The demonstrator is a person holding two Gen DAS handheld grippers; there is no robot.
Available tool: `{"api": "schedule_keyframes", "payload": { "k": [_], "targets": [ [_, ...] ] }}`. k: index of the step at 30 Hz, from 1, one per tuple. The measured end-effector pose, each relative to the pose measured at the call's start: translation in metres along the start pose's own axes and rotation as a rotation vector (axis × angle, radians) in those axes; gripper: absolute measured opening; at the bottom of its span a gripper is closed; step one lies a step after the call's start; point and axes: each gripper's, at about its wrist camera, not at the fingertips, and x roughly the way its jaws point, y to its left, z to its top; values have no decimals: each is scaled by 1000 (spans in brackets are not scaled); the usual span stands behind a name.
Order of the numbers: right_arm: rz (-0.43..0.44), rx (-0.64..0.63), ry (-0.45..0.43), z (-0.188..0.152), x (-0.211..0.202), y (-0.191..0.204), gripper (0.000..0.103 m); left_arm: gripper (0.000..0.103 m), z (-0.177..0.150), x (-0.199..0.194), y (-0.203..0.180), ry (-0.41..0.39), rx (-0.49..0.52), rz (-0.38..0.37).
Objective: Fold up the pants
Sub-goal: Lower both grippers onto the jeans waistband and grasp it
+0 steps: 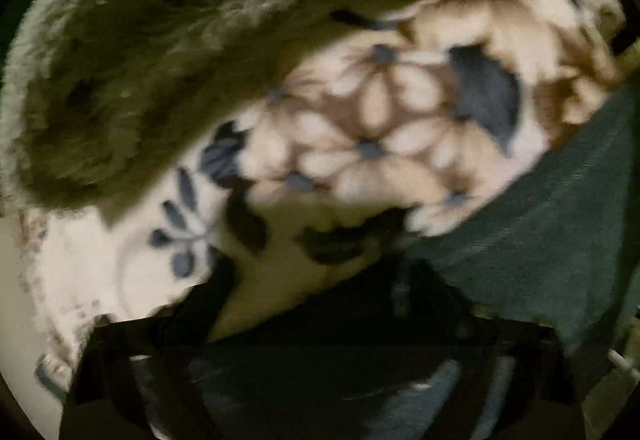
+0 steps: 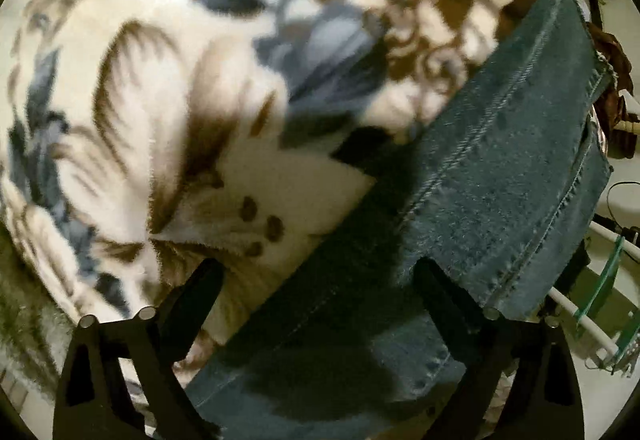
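blurred, close views over a floral fleece blanket [image 2: 168,88]. the dark blue jeans [image 2: 500,160] run from 6 o'clock up to 1 o'clock in the right wrist view, hem at the top, seemingly partly lifted off the blanket. this looks like the middle of a fold, a leg being carried over; next the denim needs laying flat and square. the right tongs [image 2: 316,280] stand wide apart, denim lying between them. the left tongs [image 1: 320,292] are dark and smeared; i cannot tell their state. an olive shaggy throw [image 1: 160,60] fills 11 o'clock.
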Motion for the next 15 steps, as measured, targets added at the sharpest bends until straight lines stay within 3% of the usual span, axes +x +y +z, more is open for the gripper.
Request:
{"api": "schedule_keyframes", "payload": {
  "k": [3,5,7,15],
  "targets": [
    [-16,-22,-26,-8,0,8,74,1,-3,-8,-11,-43,39,-68],
    [-29,-35,-51,-18,-4,11,38,1,-1,-11,-20,-59,72,-18],
    [-22,-28,-64,-26,-10,9,14,0,1,-15,-19,-72,50,-15],
    [112,-82,-110,-63,-38,-22,6,0,-23,-66,-19,-195,-82,-26]
  ]
}}
